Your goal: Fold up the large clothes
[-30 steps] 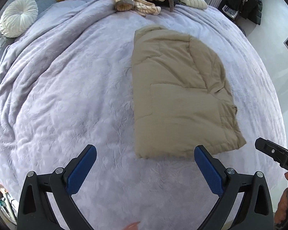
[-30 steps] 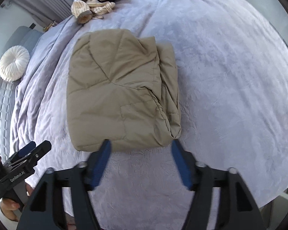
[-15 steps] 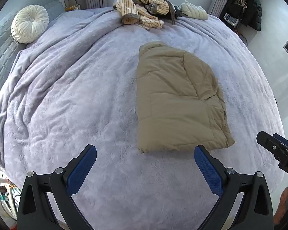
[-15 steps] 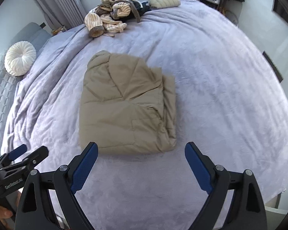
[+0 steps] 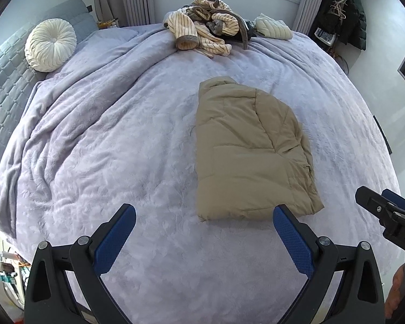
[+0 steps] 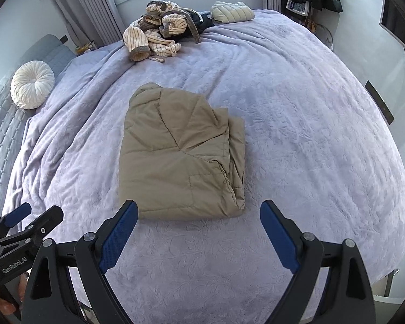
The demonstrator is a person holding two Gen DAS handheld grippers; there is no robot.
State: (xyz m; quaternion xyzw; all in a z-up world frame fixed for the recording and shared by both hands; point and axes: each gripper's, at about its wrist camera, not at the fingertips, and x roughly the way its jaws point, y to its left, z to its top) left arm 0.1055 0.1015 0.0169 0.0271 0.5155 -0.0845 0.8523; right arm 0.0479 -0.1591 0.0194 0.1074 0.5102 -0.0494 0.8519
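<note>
both tools (image 5: 203,232) (image 6: 198,228) lifted off folded tan jacket (image 5: 248,154), jaws wide, empty; striped clothes pile (image 5: 202,33) beyond.

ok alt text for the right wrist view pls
A folded tan jacket lies flat on a lilac bedspread, just beyond the open, empty right claw. A heap of striped clothes sits at the far edge, a round white cushion at left.

Far ahead of your tongs you see a round white pleated cushion (image 5: 50,44) at the left, against a grey quilted headboard (image 5: 5,81). Dark coats (image 5: 345,13) hang far right.
</note>
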